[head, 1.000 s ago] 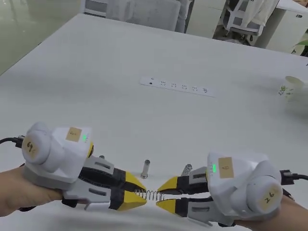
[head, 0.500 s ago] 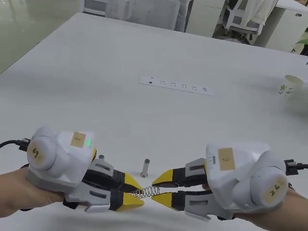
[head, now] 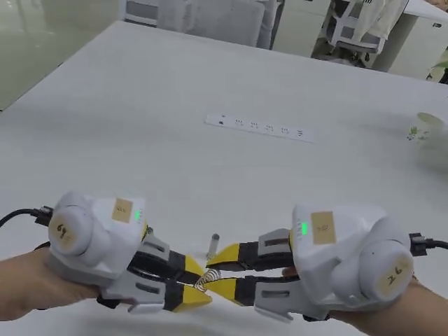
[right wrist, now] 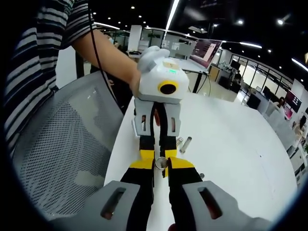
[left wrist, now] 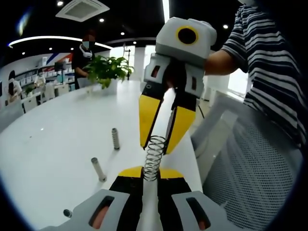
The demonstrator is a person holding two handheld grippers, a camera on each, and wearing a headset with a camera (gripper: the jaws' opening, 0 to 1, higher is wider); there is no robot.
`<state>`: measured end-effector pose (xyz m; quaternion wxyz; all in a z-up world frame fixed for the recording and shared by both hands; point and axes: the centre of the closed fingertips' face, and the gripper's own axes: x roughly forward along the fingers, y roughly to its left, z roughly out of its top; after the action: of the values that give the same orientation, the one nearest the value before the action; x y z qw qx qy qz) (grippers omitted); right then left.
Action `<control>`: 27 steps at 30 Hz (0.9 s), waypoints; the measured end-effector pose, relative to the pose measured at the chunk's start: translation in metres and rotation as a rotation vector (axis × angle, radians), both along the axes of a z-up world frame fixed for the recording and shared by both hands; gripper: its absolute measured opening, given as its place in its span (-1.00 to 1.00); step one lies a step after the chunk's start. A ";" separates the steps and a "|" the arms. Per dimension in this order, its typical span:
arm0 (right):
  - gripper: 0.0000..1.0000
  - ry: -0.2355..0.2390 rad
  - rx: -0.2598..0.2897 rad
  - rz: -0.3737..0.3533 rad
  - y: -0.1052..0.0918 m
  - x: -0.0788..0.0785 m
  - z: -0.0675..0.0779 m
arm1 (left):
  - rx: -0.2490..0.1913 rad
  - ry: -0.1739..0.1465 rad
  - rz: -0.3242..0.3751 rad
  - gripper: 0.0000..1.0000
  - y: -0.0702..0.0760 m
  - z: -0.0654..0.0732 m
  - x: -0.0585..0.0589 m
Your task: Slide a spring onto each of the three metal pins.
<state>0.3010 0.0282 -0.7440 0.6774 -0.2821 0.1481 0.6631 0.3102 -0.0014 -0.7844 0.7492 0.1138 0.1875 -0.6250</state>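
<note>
Farthest left of the spring (head: 206, 279), the left gripper (head: 194, 285) is lying low over the white table (head: 140, 105), its jaws closing tight on that end of the coil and holding it clear of the surface. The spring is hanging level between the two tools. Just beyond it a bare pin (head: 213, 246) is standing upright on the table, and in the left gripper view a sprung pin (left wrist: 115, 138), already wearing a coil, is standing a little farther out than the bare one. To the right of the spring, the right gripper (head: 217, 273) is facing the left one nose to nose, its jaws parting in a narrow V and straddling the spring's far end – whether they are pressing on it I cannot tell. On the person's side of the spring the table's near edge is running close by, with a mesh chair (left wrist: 240, 163) sitting past it, so room is running out that way. Beyond the spring the table is stretching open as far as a power strip (head: 260, 128), well apart – and far off to the right a paper cup (head: 424, 127) is standing.
</note>
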 end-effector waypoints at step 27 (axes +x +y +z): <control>-0.86 -0.037 -0.003 -0.029 0.023 0.002 0.018 | -0.078 0.041 0.074 -0.93 0.015 0.018 0.004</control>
<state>0.3028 0.0512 -0.7259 0.6891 -0.2932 0.1407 0.6476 0.3140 0.0135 -0.7663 0.7716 0.0650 0.1824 -0.6059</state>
